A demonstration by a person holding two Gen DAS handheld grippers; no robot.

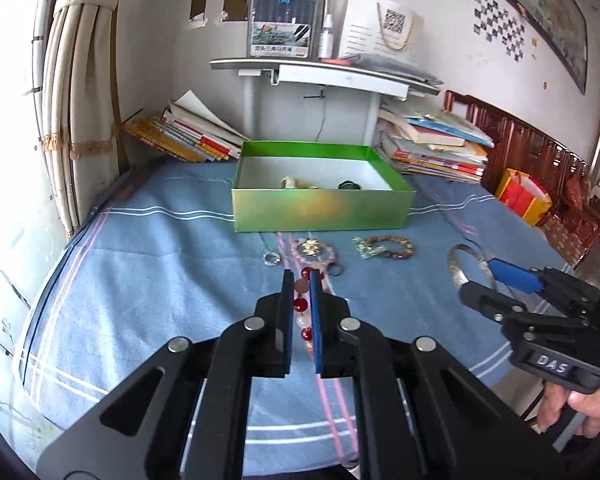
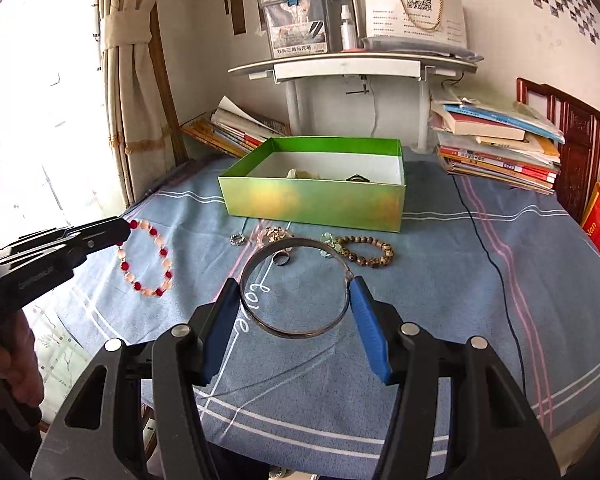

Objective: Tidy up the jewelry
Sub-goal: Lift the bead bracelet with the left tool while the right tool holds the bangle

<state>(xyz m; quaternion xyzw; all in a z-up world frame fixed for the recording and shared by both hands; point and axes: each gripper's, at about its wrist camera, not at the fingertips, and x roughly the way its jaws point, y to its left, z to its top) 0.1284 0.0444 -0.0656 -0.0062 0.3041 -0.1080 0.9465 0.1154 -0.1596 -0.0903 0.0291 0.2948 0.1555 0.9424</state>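
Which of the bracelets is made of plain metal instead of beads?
The silver bangle, a smooth unbeaded hoop between the right tongs. The red and pink bracelet hanging from the left tongs and the brown bracelet near the green box are beaded.

Your right gripper holds a silver bangle between its blue pads, spread wide across the ring. To your left, the left gripper pinches a red and pink bead bracelet, which hangs over the blue cloth. Ahead, a brown bead bracelet and small rings lie near the green box.
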